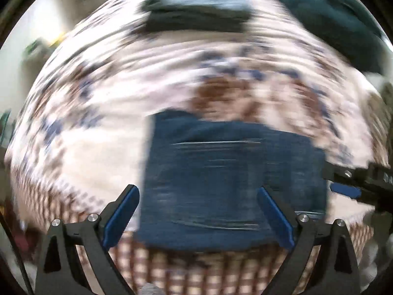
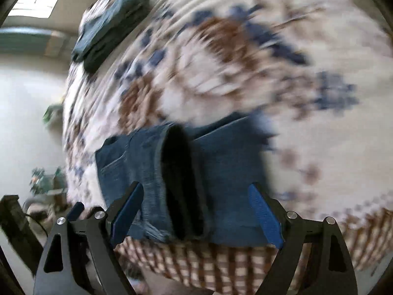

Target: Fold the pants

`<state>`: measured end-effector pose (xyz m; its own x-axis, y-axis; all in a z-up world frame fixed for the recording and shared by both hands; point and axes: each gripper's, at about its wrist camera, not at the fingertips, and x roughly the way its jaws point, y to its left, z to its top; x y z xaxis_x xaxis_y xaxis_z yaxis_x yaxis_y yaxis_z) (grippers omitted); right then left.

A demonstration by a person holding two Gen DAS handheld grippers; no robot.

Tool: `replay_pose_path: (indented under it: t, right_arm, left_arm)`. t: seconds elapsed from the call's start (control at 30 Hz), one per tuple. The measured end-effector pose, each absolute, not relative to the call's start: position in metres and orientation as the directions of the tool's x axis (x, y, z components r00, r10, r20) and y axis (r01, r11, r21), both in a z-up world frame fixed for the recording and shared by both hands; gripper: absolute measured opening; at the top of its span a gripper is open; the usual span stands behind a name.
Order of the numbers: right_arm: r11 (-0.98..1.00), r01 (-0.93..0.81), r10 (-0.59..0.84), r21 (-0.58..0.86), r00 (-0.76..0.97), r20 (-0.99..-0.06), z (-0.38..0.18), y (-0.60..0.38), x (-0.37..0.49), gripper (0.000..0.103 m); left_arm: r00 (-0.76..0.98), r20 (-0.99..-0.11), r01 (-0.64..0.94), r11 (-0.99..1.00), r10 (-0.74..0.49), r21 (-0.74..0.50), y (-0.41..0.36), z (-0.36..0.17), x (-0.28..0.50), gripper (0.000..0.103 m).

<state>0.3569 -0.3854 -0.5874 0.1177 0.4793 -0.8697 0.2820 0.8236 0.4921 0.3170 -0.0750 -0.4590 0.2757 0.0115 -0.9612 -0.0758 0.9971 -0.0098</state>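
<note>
One pair of folded blue jeans (image 1: pixel 228 186) at near edge of patterned bedspread (image 1: pixel 98 123). One dark folded pile (image 1: pixel 196 12) at far edge. Left gripper (image 1: pixel 199 211), right gripper (image 2: pixel 196 211): two, both spread wide, empty.

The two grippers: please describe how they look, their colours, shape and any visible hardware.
The left gripper and the right gripper look alike: black angular frames with triangular cut-outs, round silver bolt heads at the joints, and flat blue pads inside each finger. No markings or sleeves are visible.
</note>
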Motion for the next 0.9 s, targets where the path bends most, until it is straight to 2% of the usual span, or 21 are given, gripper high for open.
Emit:
replay_pose_path:
  t: [0.13, 0.2, 0.23, 0.27, 0.3, 0.37, 0.47, 0.57, 0.77, 0.8, 0.9]
  right_arm:
    - [0.732, 0.293, 0.631, 0.615, 0.046, -0.774, -0.631, -0.354, 0.371, 0.089]
    - [0.754, 0.298, 0.616, 0.586, -0.01, -0.788, -0.656, -0.34, 0.377, 0.089]
    - [0.758, 0.299, 0.608, 0.579, -0.003, -0.794, -0.661, -0.336, 0.378, 0.081]
    - [0.769, 0.3, 0.589, 0.565, 0.011, -0.808, -0.661, -0.334, 0.378, 0.068]
    - [0.754, 0.278, 0.613, 0.595, 0.028, -0.79, -0.655, -0.33, 0.378, 0.03]
    - [0.773, 0.244, 0.593, 0.585, 0.045, -0.804, -0.634, -0.326, 0.374, 0.026]
    - [0.804, 0.188, 0.554, 0.564, 0.108, -0.826, -0.582, -0.338, 0.366, 0.025]
    - [0.815, 0.227, 0.512, 0.533, 0.147, -0.846, -0.556, -0.386, 0.354, 0.025]
    - [0.835, 0.348, 0.421, 0.427, 0.097, -0.902, -0.594, -0.474, 0.334, 0.026]
    - [0.84, 0.348, 0.417, 0.417, 0.079, -0.906, -0.603, -0.478, 0.334, 0.031]
    - [0.817, 0.398, 0.442, 0.417, 0.031, -0.897, -0.628, -0.497, 0.336, 0.058]
  left_arm:
    - [0.204, -0.974, -0.193, 0.979, 0.103, 0.063, -0.014, -0.484, 0.321, 0.098]
    - [0.196, -0.974, -0.24, 0.969, 0.115, 0.066, 0.003, -0.488, 0.32, 0.098]
    - [0.194, -0.974, -0.262, 0.963, 0.113, 0.06, 0.011, -0.489, 0.321, 0.098]
    - [0.194, -0.974, -0.276, 0.96, 0.113, 0.056, 0.016, -0.488, 0.321, 0.098]
    - [0.197, -0.974, -0.287, 0.957, 0.111, 0.051, 0.02, -0.487, 0.321, 0.098]
    - [0.2, -0.976, -0.301, 0.953, 0.089, 0.025, 0.024, -0.483, 0.324, 0.098]
    - [0.221, -0.975, -0.307, 0.951, 0.038, -0.032, 0.028, -0.478, 0.334, 0.098]
    - [0.238, -0.971, -0.295, 0.95, -0.027, -0.098, 0.022, -0.475, 0.35, 0.098]
    - [0.185, -0.961, -0.198, 0.95, -0.207, -0.243, -0.025, -0.504, 0.401, 0.098]
    - [0.167, -0.958, -0.19, 0.946, -0.232, -0.262, -0.033, -0.51, 0.41, 0.098]
    - [0.077, -0.945, -0.178, 0.928, -0.319, -0.328, -0.058, -0.539, 0.434, 0.098]
